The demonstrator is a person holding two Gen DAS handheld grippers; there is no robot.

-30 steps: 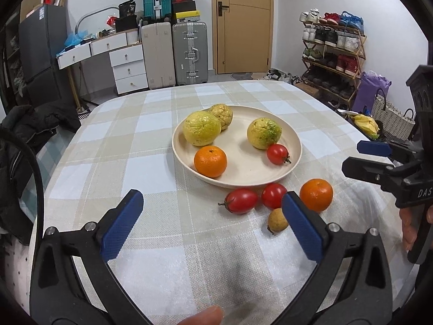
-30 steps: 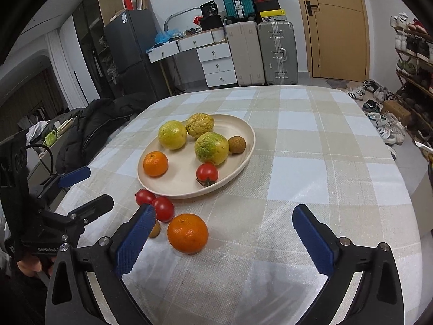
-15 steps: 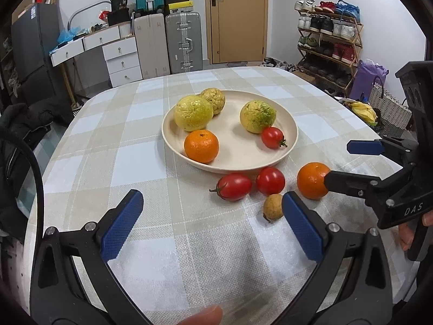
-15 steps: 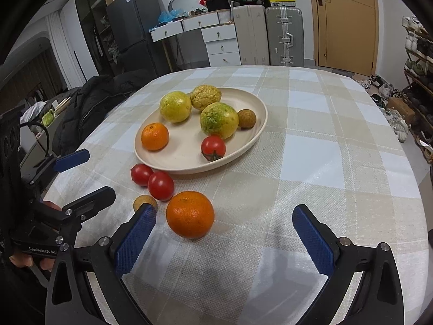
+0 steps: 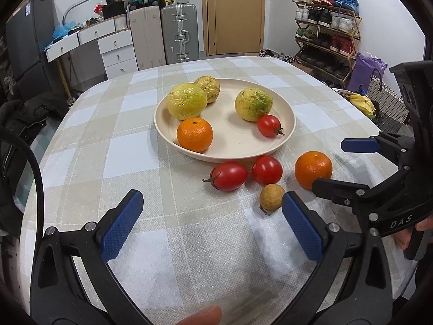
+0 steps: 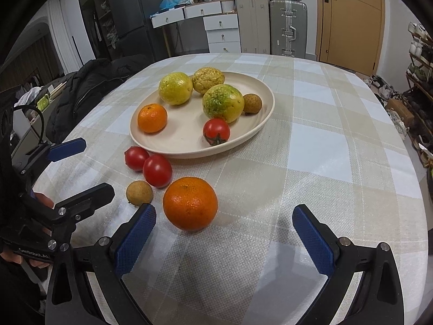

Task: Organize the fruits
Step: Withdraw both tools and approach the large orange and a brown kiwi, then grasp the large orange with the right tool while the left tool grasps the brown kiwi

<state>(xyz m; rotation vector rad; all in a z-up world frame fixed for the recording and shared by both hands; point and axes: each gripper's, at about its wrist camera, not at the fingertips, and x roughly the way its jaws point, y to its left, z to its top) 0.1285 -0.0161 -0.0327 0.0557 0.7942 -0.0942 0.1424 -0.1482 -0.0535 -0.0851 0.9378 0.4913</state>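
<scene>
A cream plate (image 5: 284, 135) (image 6: 259, 124) holds three yellow-green citrus fruits, an orange (image 5: 194, 134), a tomato (image 5: 268, 126) and a small brown fruit (image 6: 252, 103). On the cloth before it lie two tomatoes (image 5: 228, 176) (image 5: 267, 170), a small brown fruit (image 5: 271, 197) (image 6: 139, 192) and a loose orange (image 5: 313, 169) (image 6: 190, 203). My left gripper (image 5: 212, 224) (image 6: 81, 166) is open and empty, short of the loose fruits. My right gripper (image 6: 224, 237) (image 5: 349, 163) is open and empty, close to the loose orange, which lies just ahead near its left finger.
The table (image 5: 135, 149) has a checked cloth. A dark jacket (image 6: 89, 86) hangs off its left side. Drawers, suitcases (image 5: 178, 32) and a door stand behind. A shoe rack (image 5: 327, 35) and baskets stand at the right.
Both grippers have moved forward and lower toward the loose fruits. The loose orange now sits much closer to my right gripper's fingers. Both stay open.
</scene>
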